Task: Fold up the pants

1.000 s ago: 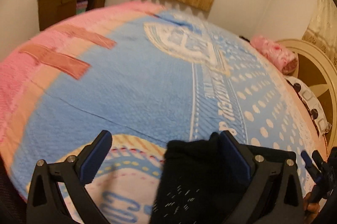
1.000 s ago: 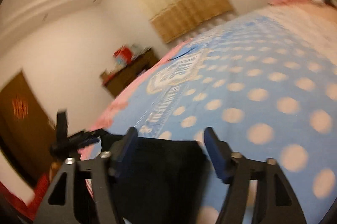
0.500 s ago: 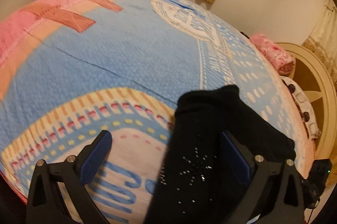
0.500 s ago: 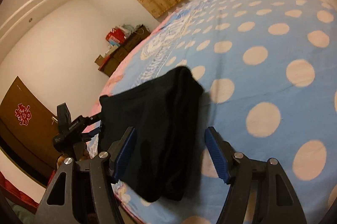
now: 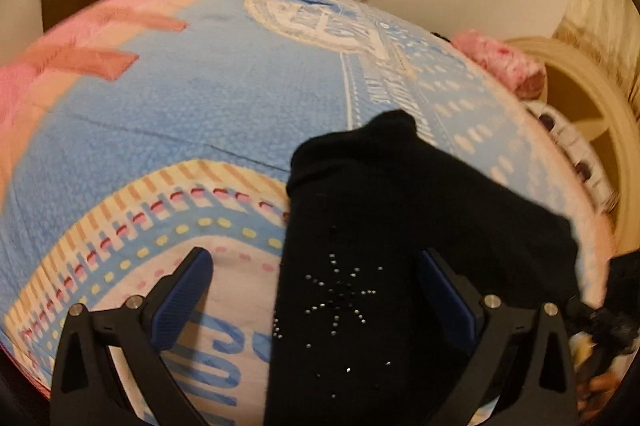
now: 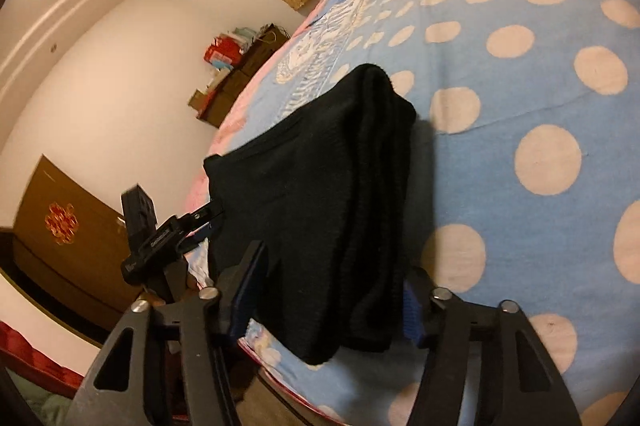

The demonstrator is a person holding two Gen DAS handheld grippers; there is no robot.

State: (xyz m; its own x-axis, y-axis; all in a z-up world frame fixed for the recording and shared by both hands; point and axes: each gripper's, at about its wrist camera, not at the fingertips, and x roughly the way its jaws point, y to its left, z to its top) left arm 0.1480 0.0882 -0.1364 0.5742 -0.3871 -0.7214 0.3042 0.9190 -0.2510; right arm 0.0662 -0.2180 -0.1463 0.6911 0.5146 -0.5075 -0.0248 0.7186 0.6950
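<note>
Near the bed's (image 5: 180,113) front edge lie the folded pants (image 5: 400,226), blanket bare beyond. Left gripper (image 5: 316,294) stands spread; right gripper (image 6: 332,286), jaws just closing, straddles the pants' overhanging end.

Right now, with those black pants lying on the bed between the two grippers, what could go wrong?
The pants lie at the bed's edge, one end drooping over; they could slide off.

The left gripper stands open, only its right finger near the cloth, so closing may catch one layer and spoil the fold.

The right gripper has just been closing around the bunched cloth; a grip on only some layers could pull the fold apart.
</note>
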